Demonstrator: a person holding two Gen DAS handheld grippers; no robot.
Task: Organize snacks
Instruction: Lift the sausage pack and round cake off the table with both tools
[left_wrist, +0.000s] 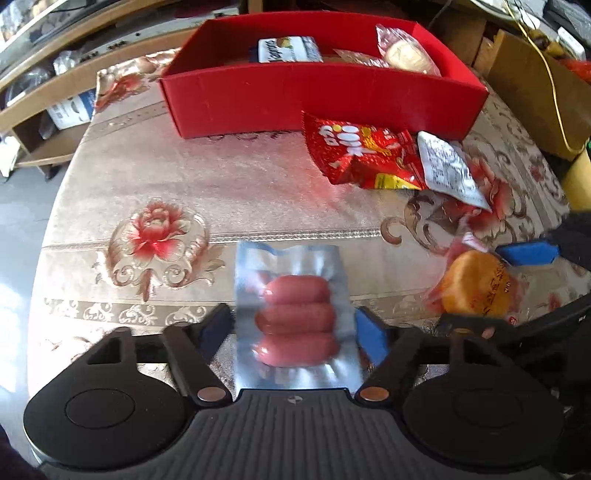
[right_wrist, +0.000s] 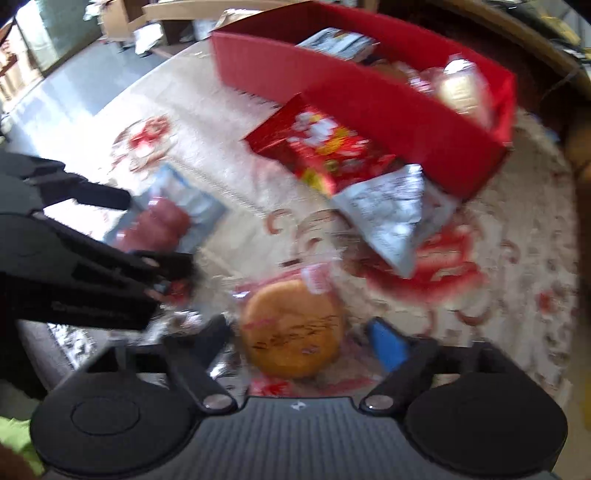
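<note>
My left gripper (left_wrist: 295, 328) is shut on a clear pack of three pink sausages (left_wrist: 297, 321), its pads against the pack's two side edges low over the floral tablecloth (left_wrist: 155, 177). To its right, my right gripper (right_wrist: 301, 338) is shut on a round orange bun in a clear wrapper (right_wrist: 291, 328), also visible in the left wrist view as the bun (left_wrist: 476, 288). The right wrist view is blurred. Behind stands the open red box (left_wrist: 314, 96), holding a blue-and-white packet (left_wrist: 288, 50) and a wrapped pale bun (left_wrist: 406, 53).
A red snack bag (left_wrist: 362, 155) and a silver-white packet (left_wrist: 450, 170) lie on the cloth against the box's front wall. Wooden shelves (left_wrist: 37, 92) stand beyond the table's left edge. A cardboard box (left_wrist: 535, 92) is at the far right.
</note>
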